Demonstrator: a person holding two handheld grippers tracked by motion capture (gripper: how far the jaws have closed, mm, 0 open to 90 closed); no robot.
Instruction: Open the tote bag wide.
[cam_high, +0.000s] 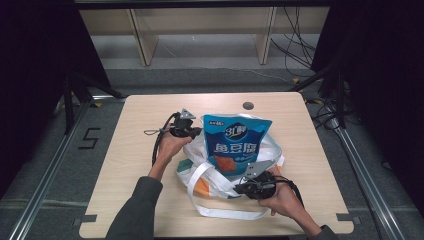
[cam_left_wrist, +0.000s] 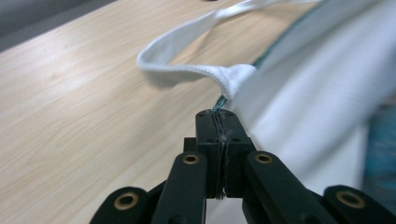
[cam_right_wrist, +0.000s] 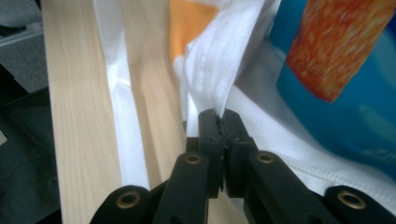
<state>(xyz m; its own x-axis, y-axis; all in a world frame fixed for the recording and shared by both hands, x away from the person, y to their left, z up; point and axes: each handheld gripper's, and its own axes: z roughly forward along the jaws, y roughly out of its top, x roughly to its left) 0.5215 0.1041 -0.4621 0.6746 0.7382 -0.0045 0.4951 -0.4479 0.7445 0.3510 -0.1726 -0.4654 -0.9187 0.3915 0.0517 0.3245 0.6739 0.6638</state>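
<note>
A white cloth bag (cam_high: 207, 176) with orange and green print lies open on the wooden table (cam_high: 130, 150). A blue snack packet (cam_high: 235, 145) stands upright inside it. My left gripper (cam_high: 197, 133) sits at the bag's far left rim. In the left gripper view its jaws (cam_left_wrist: 219, 114) are shut on the green-edged rim, just below the seam of a white handle (cam_left_wrist: 187, 42). My right gripper (cam_high: 240, 188) is at the bag's near right rim. In the right gripper view it (cam_right_wrist: 219, 114) pinches a fold of the white cloth (cam_right_wrist: 219, 70), with the blue packet (cam_right_wrist: 345, 102) close on the right.
A loose white handle strap (cam_high: 225, 212) loops toward the table's front edge. A dark round grommet (cam_high: 248, 105) sits near the far edge. Wooden shelf legs and cables stand beyond the table. Bare tabletop lies left and right of the bag.
</note>
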